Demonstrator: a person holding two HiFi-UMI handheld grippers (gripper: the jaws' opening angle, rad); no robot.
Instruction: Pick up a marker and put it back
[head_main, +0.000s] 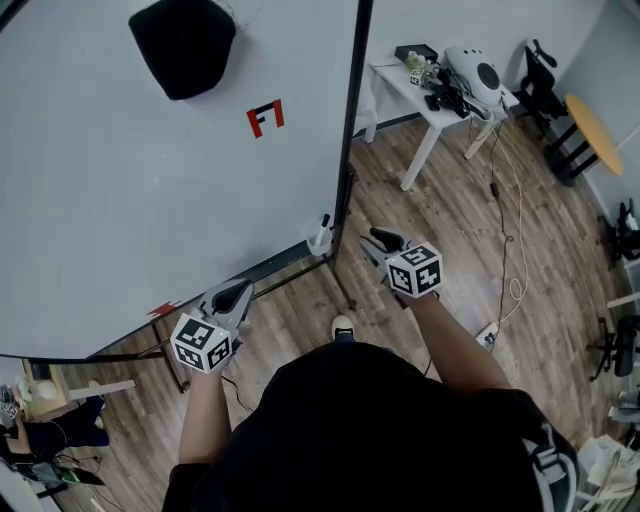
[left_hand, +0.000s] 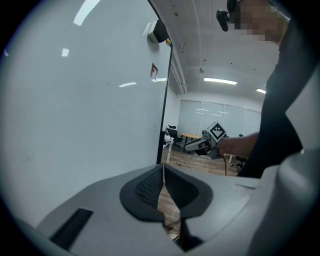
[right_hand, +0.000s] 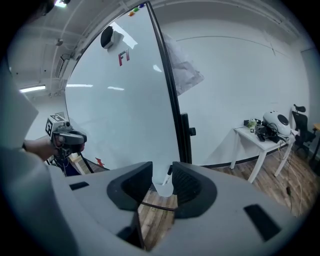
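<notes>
A large white, black-edged whiteboard filled most of the scene. At its lower right corner sat a small clear plastic cup, and a slim white marker with a black cap stood in it, gripped by nothing. That suited either a marker yet to be lifted or one already returned. The right gripper, facing that corner, had its jaws spread and touching nothing. The left gripper, near the board's lower edge, had its jaws pressed together, empty.
</notes>
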